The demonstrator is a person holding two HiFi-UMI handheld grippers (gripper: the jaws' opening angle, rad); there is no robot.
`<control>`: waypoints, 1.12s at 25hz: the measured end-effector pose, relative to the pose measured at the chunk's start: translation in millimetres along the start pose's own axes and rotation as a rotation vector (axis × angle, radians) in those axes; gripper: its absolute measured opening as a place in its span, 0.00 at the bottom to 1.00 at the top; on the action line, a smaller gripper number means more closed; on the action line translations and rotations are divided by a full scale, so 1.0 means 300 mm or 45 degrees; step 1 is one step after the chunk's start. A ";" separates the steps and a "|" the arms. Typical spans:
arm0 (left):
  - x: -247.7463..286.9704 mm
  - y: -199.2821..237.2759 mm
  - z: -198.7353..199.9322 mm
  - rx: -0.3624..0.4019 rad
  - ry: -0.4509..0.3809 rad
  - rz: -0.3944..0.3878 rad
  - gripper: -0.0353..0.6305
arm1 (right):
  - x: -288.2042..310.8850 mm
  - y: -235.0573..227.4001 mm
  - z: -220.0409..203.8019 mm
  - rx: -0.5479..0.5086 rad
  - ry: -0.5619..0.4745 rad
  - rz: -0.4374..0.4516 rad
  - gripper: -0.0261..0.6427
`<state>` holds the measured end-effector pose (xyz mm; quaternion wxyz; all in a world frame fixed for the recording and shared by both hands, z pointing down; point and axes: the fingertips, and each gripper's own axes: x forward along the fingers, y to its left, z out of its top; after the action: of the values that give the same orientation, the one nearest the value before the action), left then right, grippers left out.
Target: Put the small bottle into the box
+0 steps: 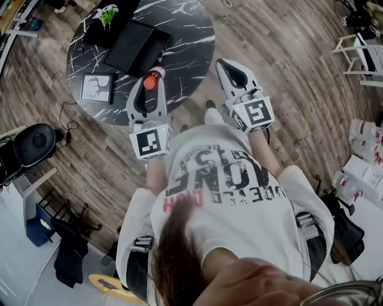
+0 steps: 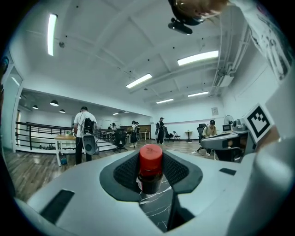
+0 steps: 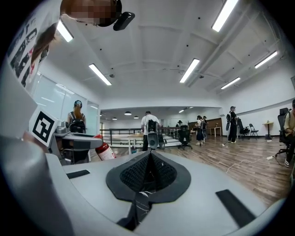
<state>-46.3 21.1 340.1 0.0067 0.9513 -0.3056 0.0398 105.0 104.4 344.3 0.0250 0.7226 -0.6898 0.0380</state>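
A small bottle (image 2: 150, 167) with a red cap and dark body stands upright between the jaws of the left gripper (image 1: 152, 88), cap pointing up. The jaws are partly open and press on the bottle's sides, so it is held clear of any surface. In the head view the bottle hangs over the near edge of a round black marble table (image 1: 188, 36).

The box (image 1: 133, 45) appears to be the flat dark object lying on that table. It is beyond the bottle and slightly to the person's left, near but not touching. Whether it is open at the top cannot be told from here.

The left gripper points level, straight toward the table, with the bottle's long axis vertical across its reach. This hand is the nearer one to the box, so the coming move is likely a forward carry over the table, then a lowering.

The right gripper (image 3: 148, 175) is off to the right, past the table's edge and over wooden floor. Its jaws are pressed together with nothing between them.

Also on the table are a small framed picture (image 1: 97, 87) and a green plant (image 1: 108, 14), both left of the box.
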 end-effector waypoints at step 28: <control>0.040 -0.057 0.006 -0.048 -0.030 0.393 0.26 | 0.130 -0.146 -0.006 -0.007 0.022 0.371 0.04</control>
<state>-26.7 27.9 339.4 0.0148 0.8932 -0.4488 0.0234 150.4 67.9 350.2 0.0272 0.6143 -0.7873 0.0454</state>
